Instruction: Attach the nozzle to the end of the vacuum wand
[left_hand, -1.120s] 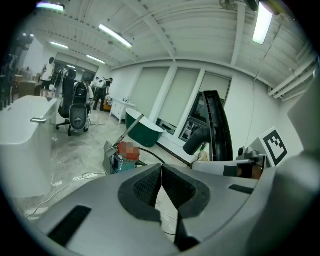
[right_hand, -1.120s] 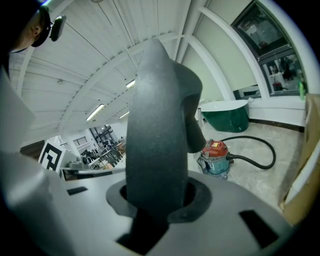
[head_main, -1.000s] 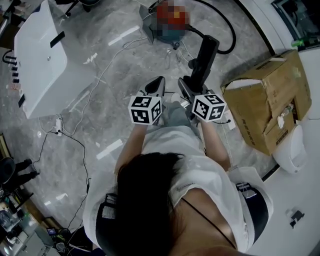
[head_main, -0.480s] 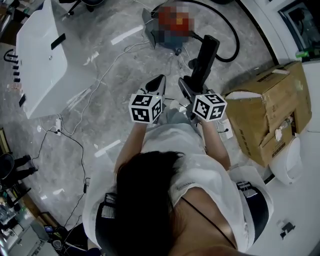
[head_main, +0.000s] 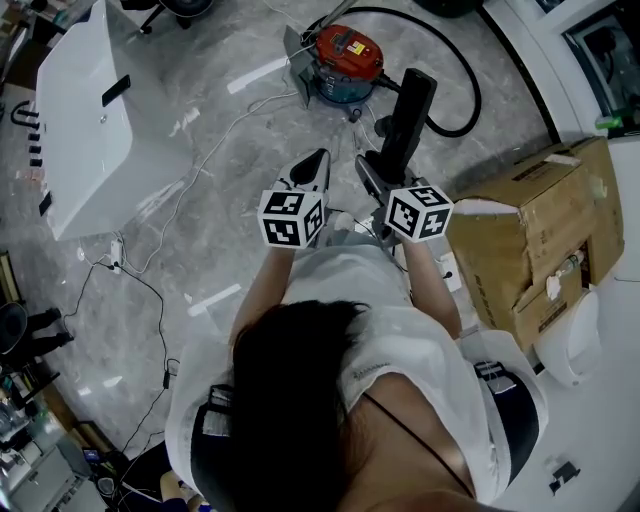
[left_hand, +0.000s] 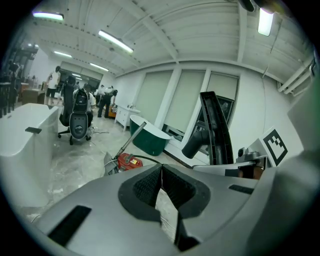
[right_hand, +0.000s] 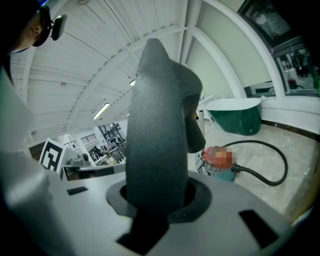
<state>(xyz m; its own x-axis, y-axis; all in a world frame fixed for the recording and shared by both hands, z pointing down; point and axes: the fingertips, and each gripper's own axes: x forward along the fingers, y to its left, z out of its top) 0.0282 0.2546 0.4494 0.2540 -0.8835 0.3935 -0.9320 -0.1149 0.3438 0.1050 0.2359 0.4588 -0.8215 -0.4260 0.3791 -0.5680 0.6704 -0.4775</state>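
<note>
My right gripper is shut on a black vacuum nozzle, which stands up out of the jaws; in the right gripper view the nozzle fills the middle. My left gripper is shut with nothing between its pads, just left of the right one. On the floor ahead sits the red vacuum cleaner with its black hose curving to the right. A thin metal wand leans up from the vacuum in the left gripper view.
A white bathtub-like unit stands at the left. A cardboard box sits at the right beside a white fixture. White cables trail over the grey marble floor. People and a chair are far off.
The person has walked forward with both grippers held as before. The red vacuum, box and white unit have slid nearer in the head view.
</note>
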